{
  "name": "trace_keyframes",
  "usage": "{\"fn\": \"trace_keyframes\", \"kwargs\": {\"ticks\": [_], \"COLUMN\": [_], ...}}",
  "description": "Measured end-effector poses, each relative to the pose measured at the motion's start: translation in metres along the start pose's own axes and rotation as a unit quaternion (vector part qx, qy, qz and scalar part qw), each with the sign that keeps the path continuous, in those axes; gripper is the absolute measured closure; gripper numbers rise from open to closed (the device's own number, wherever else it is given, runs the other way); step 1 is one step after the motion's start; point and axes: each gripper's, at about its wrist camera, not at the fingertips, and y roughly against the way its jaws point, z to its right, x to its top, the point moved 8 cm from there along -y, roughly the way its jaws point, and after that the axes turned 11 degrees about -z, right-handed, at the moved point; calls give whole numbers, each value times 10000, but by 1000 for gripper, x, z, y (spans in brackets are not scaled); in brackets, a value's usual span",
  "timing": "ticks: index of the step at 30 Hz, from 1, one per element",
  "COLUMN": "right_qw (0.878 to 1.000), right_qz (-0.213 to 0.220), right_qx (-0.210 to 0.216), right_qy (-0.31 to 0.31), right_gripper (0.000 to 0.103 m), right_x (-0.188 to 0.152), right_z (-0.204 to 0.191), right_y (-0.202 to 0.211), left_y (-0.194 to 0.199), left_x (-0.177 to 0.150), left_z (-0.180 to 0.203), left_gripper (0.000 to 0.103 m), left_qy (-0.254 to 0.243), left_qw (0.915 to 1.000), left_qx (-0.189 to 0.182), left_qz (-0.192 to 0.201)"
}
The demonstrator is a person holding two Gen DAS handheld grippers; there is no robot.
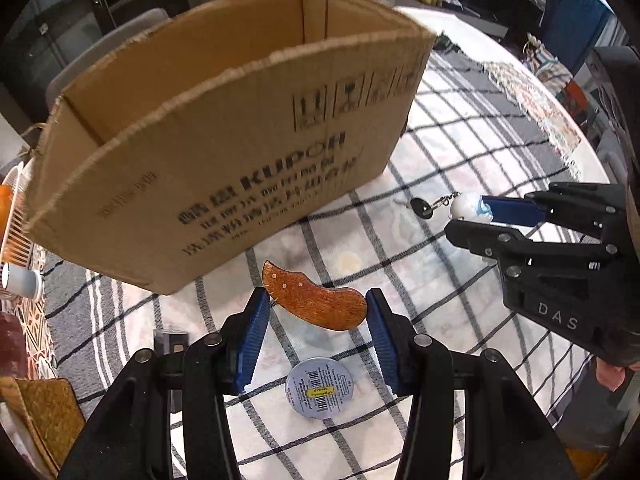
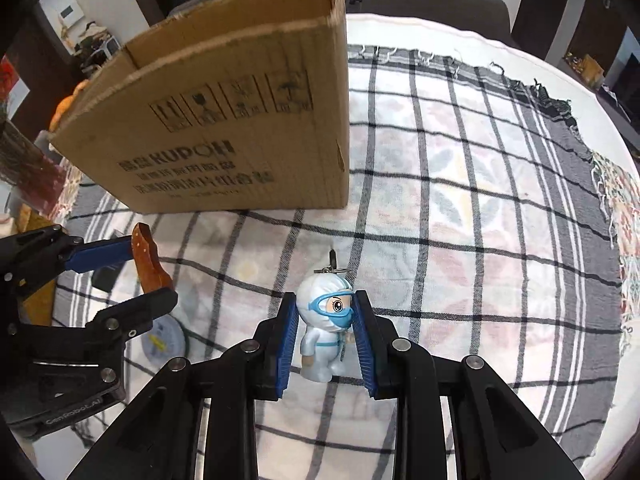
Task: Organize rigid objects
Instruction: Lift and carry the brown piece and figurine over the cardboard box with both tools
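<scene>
- The left gripper (image 1: 316, 312), black with ribbed blue pads, is clamped on a flat curved piece of reddish-brown wood (image 1: 314, 302), one pad pressing on each end; in the right wrist view the wood stands on edge between the pads, clear of the cloth.
- Under and nearer than that grip, a round silver tin with a printed label and a yellow strip (image 1: 318, 387) lies flat on the cloth.
- To the left of the tin, partly hidden by the left gripper's finger, sits a small dark box-like item (image 1: 170, 340); I cannot tell what it is.
- The right gripper (image 2: 325, 322) has its blue pads closed on the head of a small white figurine in blue goggles and a white suit (image 2: 325, 328), whose feet point toward the camera.
- From the figurine's top a metal ring and short chain lead to a black-headed key (image 1: 421, 206), hanging free toward the left in the left wrist view.
- A checked cloth with dark lines on a pale ground (image 2: 460, 200) covers the round table, its fringed edge at the far right.
- Beyond both grippers stands an open brown cardboard box with black handling symbols and printed lettering (image 1: 224, 128), on the left part of the cloth; its inside floor is out of view.
</scene>
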Motion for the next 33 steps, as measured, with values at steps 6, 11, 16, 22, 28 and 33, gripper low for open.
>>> {"fn": "trace_keyframes", "kwargs": {"ticks": [6,11,16,22,28,33], "right_qw": [9997,9991,9978,9958,9928,9898], "right_qz": [224,423,655,918,1191,1413], "right_qx": [-7,-17,-43,-18,-14,-19], "right_qy": [-1,-5,45,74,144,203], "right_gripper": [74,74,74,74,74,74], "right_x": [3,9,16,25,36,44], "right_z": [-11,-17,-25,-33,-41,-49], "right_y": [23,42,60,85,112,133], "left_y": [22,41,58,80,102,123], "left_x": [3,9,15,20,27,31], "left_z": [-8,-12,-14,-16,-19,-26], "left_gripper": [54,54,54,54,54,54], "left_qy": [93,142,180,221,250,287], "left_qw": [9995,9982,9965,9942,9914,9887], "left_qx": [16,58,79,11,-28,-41], "left_qz": [311,573,810,1048,1285,1471]}}
